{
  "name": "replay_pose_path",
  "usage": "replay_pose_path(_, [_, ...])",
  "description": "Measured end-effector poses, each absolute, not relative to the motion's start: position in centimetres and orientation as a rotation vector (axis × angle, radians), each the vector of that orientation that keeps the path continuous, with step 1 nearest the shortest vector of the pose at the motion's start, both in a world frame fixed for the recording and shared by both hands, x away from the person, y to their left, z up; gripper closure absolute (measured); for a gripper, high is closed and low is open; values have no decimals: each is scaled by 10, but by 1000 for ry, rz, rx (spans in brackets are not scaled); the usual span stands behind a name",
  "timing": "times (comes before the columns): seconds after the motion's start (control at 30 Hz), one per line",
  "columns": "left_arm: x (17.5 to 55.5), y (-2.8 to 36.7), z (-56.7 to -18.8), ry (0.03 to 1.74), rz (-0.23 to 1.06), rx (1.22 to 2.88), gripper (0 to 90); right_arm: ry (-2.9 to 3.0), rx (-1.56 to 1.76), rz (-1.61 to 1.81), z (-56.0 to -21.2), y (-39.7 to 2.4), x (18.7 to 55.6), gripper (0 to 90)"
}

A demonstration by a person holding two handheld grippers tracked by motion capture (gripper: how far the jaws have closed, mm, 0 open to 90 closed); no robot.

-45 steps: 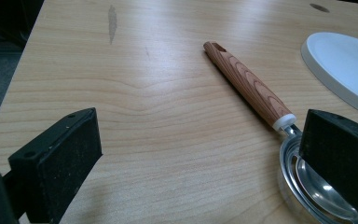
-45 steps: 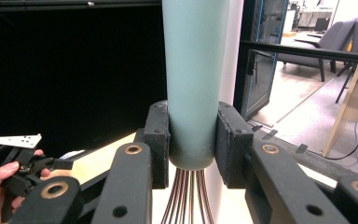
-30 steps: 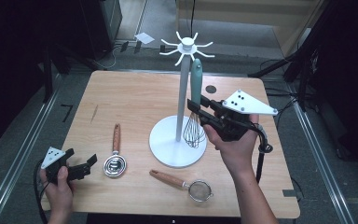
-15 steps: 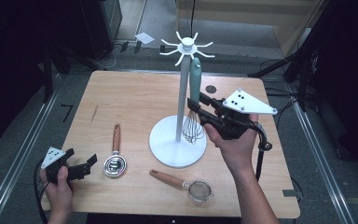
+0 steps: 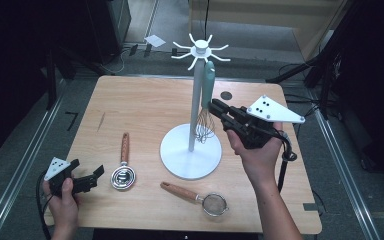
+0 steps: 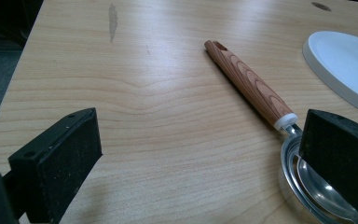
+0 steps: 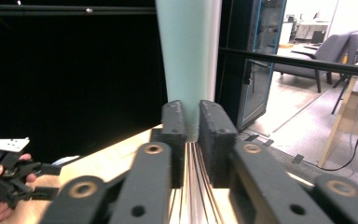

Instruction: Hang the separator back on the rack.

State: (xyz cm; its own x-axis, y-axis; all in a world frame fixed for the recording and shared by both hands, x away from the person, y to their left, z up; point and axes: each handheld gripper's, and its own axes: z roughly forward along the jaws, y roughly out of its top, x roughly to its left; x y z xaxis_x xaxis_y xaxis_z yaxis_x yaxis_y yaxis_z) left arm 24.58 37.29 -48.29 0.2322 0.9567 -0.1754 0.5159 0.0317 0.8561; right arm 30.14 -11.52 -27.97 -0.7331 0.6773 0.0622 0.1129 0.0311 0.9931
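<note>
A whisk [image 5: 208, 85] with a pale teal handle hangs from a hook of the white utensil stand [image 5: 195, 107]. Its wires dangle over the stand's round base. My right gripper [image 5: 215, 106] comes at it from the right. Its jaws have just been closing and now press on the foot of the teal handle [image 7: 189, 56], above the wires; the right gripper [image 7: 192, 135] is shut on it. At the table's front left, my left gripper [image 5: 99, 174] rests open, its jaws wide apart [image 6: 196, 154]. One jaw overlaps a steel scoop [image 6: 307, 182] with a wooden handle.
The scoop [image 5: 123, 175] lies left of the stand's base [image 5: 180, 160]. A small strainer [image 5: 212, 202] with a wooden handle lies near the front edge. The stand's top carries several empty hooks [image 5: 200, 50]. Bare wood stretches across the left and far parts of the table [image 5: 140, 105].
The right gripper's jaws have closed onto the whisk just under its handle, and the hand has shifted slightly. The left hand and gripper have stayed put.
</note>
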Motion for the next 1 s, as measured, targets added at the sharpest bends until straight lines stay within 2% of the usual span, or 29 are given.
replay_pose_path(0.1, [246,373,-483,1408,619,1612,0,1858,819,1746,-279,-117,303,900])
replay_pose_path(0.43, [246,373,-483,1408,618,1613,0,1764,760,1728,-277,-109,304,880])
replay_pose_path(1.0, [246,373,-483,1406,616,1613,0,1752,716,1764,-268,-96,299,900])
